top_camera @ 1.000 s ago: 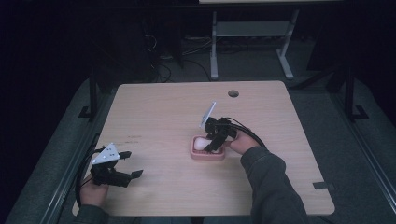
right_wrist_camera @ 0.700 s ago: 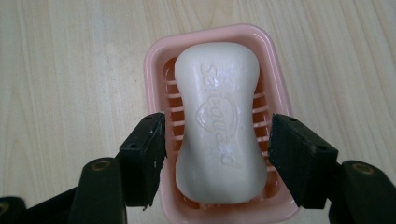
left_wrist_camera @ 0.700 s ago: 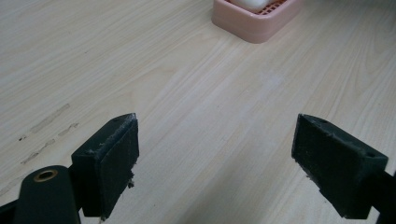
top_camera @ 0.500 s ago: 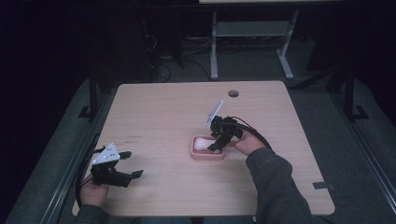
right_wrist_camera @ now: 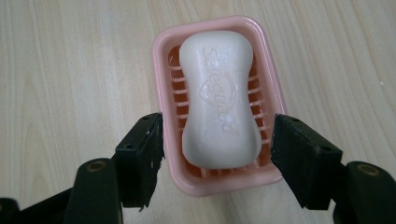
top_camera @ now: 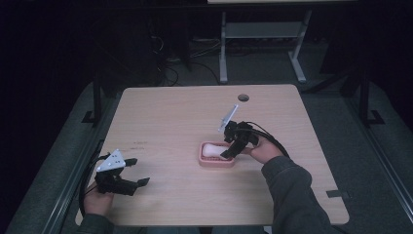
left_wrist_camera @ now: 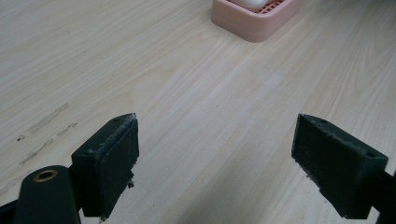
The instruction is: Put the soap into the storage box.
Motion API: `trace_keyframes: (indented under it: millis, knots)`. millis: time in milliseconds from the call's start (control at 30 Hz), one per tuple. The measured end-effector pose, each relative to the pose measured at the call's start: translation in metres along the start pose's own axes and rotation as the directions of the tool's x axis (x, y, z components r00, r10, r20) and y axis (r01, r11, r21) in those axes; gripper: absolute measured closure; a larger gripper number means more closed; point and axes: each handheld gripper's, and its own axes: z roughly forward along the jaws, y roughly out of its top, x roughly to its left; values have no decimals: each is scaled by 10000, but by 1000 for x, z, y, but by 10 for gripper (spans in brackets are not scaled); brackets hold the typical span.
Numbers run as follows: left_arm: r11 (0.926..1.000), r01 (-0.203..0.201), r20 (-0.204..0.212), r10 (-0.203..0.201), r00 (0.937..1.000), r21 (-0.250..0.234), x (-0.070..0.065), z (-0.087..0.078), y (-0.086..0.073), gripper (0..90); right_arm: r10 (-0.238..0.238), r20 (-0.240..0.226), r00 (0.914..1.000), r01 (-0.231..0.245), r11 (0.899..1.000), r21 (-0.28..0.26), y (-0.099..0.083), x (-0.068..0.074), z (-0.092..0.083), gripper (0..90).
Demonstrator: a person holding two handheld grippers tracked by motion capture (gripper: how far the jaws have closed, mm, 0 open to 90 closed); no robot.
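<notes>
Now right gripper (right_wrist_camera: 217,144) jaws parted, just been opening, pads clear of soap bar (right_wrist_camera: 219,98); bar between them, lying lengthwise in pink soap dish (right_wrist_camera: 161,60). Dish sits mid-table, slightly toward right on wooden table (top_camera: 175,117). Left gripper (left_wrist_camera: 217,154) jaws wide apart, nothing between, low over bare wood near front left corner, well apart from dish
</notes>
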Motion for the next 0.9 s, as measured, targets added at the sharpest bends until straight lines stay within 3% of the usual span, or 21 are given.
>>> trace_keyframes:
  millis: [300,400,733,900]
  knots:
    - [10000,-21,7,21,10000,8,0,1,0,148,191,65,9998,-188,9992,-363,-16,1,-5,341]
    - [10000,-45,6,45,10000,18,0,1,0,148,317,19,9995,-316,9994,-150,-19,1,-5,339]
    - [10000,-43,8,43,10000,18,0,1,0,148,340,246,9991,-332,9990,-305,-26,6,-13,328]
    - [10000,-55,15,54,10000,43,0,1,0,148,672,139,9976,-667,9973,-307,-40,6,-12,318]
